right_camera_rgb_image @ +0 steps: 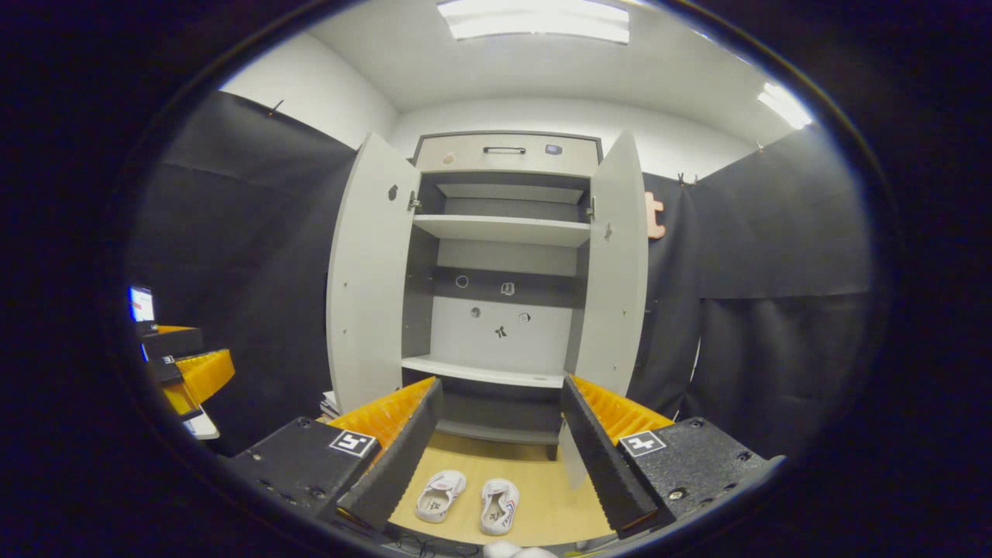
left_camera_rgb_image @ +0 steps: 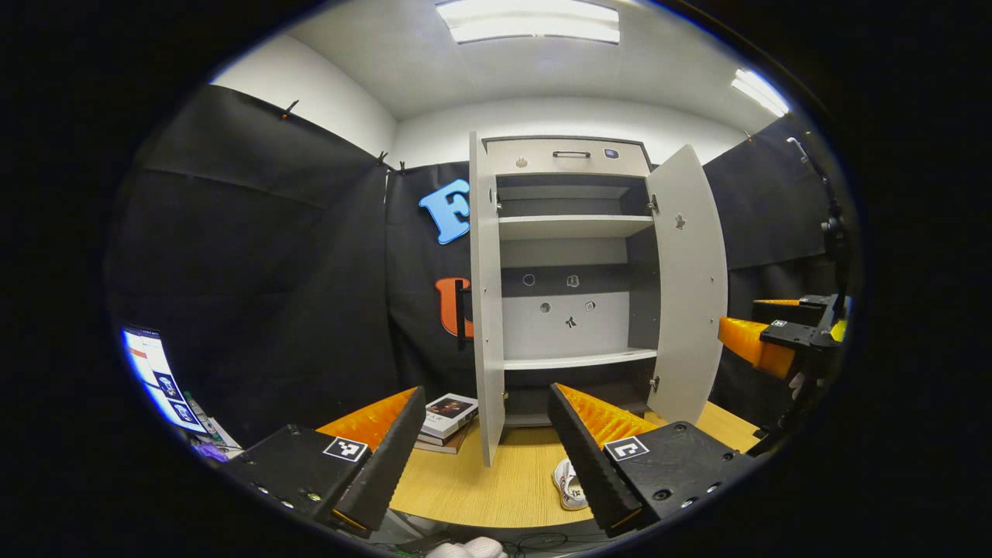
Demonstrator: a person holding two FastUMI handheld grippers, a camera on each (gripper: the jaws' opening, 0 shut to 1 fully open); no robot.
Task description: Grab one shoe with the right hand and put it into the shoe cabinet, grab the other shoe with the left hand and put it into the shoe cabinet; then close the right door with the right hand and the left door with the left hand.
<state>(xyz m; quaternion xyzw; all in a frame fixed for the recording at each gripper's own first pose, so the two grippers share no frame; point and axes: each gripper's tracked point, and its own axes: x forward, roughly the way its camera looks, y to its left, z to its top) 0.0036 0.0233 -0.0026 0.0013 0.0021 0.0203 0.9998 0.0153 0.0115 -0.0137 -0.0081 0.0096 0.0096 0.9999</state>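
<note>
Black cloth walls [right_camera_rgb_image: 775, 232] beneath white plaster upper walls [left_camera_rgb_image: 325, 108] — rectangular ceiling light panels [left_camera_rgb_image: 531, 19] glow overhead; a pale wood-grain tabletop [left_camera_rgb_image: 496, 488] bears stacked books [left_camera_rgb_image: 448, 422]; lit monitor [left_camera_rgb_image: 151, 372] at the left edge.

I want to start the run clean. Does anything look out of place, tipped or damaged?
Nothing stands out. Both shoes sit upright side by side on the table before the cabinet, whose doors stand open and shelves look bare. Both grippers, left and right, are open.
</note>
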